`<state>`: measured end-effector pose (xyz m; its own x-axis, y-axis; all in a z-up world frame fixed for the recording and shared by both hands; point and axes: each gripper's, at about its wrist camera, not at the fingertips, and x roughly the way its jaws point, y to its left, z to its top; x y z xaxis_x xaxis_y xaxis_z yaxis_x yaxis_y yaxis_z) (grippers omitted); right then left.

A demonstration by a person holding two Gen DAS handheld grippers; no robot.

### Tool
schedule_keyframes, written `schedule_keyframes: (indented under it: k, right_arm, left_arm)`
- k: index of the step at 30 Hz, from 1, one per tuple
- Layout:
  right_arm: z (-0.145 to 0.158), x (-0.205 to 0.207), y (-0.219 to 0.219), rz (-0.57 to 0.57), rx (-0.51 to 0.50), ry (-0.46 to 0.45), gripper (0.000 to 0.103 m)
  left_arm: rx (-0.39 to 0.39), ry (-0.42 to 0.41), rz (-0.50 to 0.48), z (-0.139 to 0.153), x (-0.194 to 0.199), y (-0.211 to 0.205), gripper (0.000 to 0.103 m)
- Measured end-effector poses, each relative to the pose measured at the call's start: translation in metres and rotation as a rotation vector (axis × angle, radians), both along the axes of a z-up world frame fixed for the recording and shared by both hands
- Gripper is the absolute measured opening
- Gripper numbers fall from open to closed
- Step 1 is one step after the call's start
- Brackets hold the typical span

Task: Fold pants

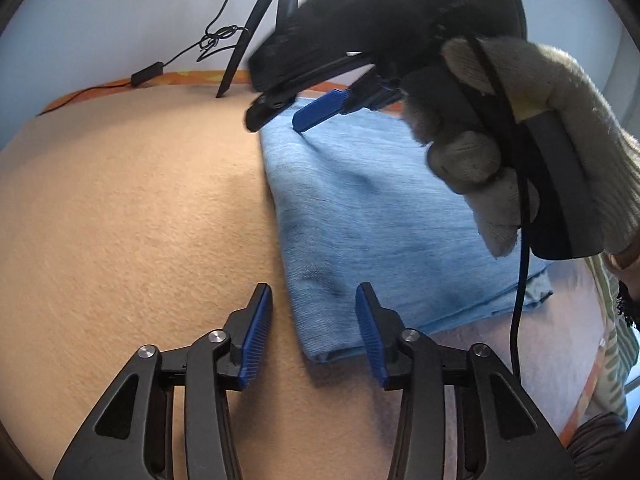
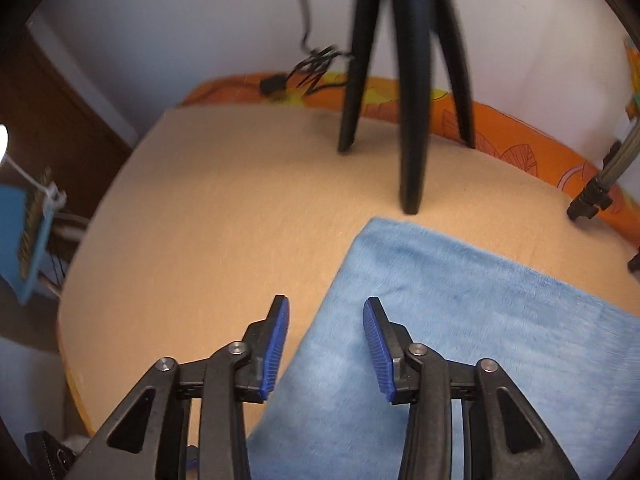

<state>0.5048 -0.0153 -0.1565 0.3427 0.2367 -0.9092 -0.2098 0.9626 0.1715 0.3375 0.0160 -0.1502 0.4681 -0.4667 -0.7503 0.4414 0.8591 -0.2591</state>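
A black tripod (image 2: 408, 92) stands on the far part of the bed (image 2: 208, 208), its nearest leg planted just beyond the far edge of the pants (image 2: 460, 320); in the right wrist view it rises directly ahead of the right tongs (image 2: 326, 346). A black cable (image 1: 168, 62) with a small inline box runs along the far edge by the wall, knotted near the tripod. At the right rim of the right wrist view the foot of a second, grey stand (image 2: 596, 188) rests on the bed's edge. The pants, light blue, lie folded into a flat rectangle on a peach-coloured blanket that covers the bed, with an orange patterned sheet (image 2: 500, 128) showing along the far side. The left tongs (image 1: 314, 336) are spread wide and hold nothing, hanging over the near left corner of the folded pants, 1 blue pad over the blanket and 1 over the cloth. The right tongs are also spread wide and empty, above the left edge of the pants; in the left wrist view a gloved hand (image 1: 532, 148) grips their handle. The wall (image 2: 200, 20) behind is pale, and a dark wooden door or cupboard stands at the left.
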Motion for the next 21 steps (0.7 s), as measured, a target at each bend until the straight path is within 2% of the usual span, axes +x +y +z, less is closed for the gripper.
schedule_keyframes:
  k: [2,8,10,12,14,15,17,21]
  right_arm:
    - [-0.003,0.001,0.015,0.007,-0.080,0.016,0.053]
    - [-0.025,0.008,0.045,0.031,-0.241,0.082,0.057]
    - [-0.031,0.013,0.054,0.041,-0.278,0.075,0.056]
    - [-0.031,0.014,0.059,0.038,-0.311,0.065,0.047]
    - [-0.030,0.015,0.057,0.023,-0.338,0.056,0.023]
    - [-0.029,0.015,0.055,0.018,-0.336,0.057,0.022]
    - [-0.025,0.014,0.042,-0.006,-0.264,0.059,0.012]
    - [-0.015,0.011,0.023,-0.049,-0.149,0.040,0.003]
  left_arm:
    - [-0.014,0.006,0.009,0.000,-0.001,0.000,0.040]
    - [-0.045,0.019,0.025,-0.001,-0.003,0.002,0.040]
    - [-0.050,0.022,0.023,-0.001,-0.002,0.002,0.040]
    - [-0.053,0.028,0.024,-0.002,-0.001,0.002,0.040]
    - [-0.065,0.036,0.031,-0.001,0.001,0.004,0.044]
    - [-0.075,0.042,0.034,-0.002,0.002,0.005,0.045]
    - [-0.096,0.056,0.039,-0.002,0.008,0.006,0.049]
    - [-0.107,0.070,0.054,-0.004,0.019,0.004,0.051]
